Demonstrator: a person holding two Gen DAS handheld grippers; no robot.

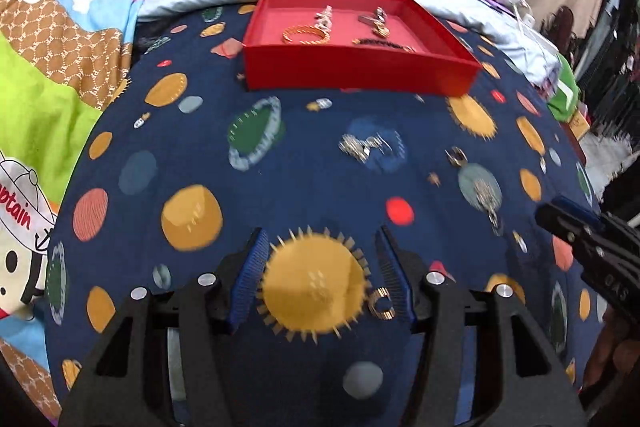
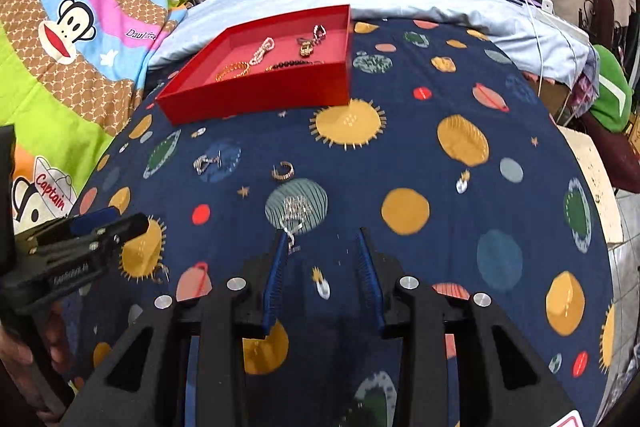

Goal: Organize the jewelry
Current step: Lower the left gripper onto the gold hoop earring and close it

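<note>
- Left gripper (image 1: 320, 269): my jaws stand apart, nothing between the ribbed blue pads (image 1: 250, 277). It hovers low over a yellow sun on the cloth (image 1: 304, 163).
- Ring (image 1: 382, 303): small gold band with a gap, at the bottom centre of the left view, just beside my right-hand pad. I judge this the piece in hand; next I need to shift so the band sits between the pads, then close gently, since it is thin and lies flat on soft fabric.
- Clip (image 1: 360, 145): silvery, sparkly, at mid-frame, loose on the cloth.
- Tray (image 1: 360, 71): red, shallow, rectangular, upper centre of the left view. It already holds a gold bangle (image 1: 304, 35), a pale beaded piece, a dark bead string and small metal bits.
- Cuff (image 2: 283, 171): open gold band, centre of the right view, loose.
- Chain (image 2: 294, 217): fine, silvery, tangled, on a grey-green disc, its tail touching my right gripper's left-hand pad.
- Right gripper (image 2: 322, 267): released, gripping nothing, poised at the chain.
- Sorting looks partly done: several pieces are still outside the tray.
</note>
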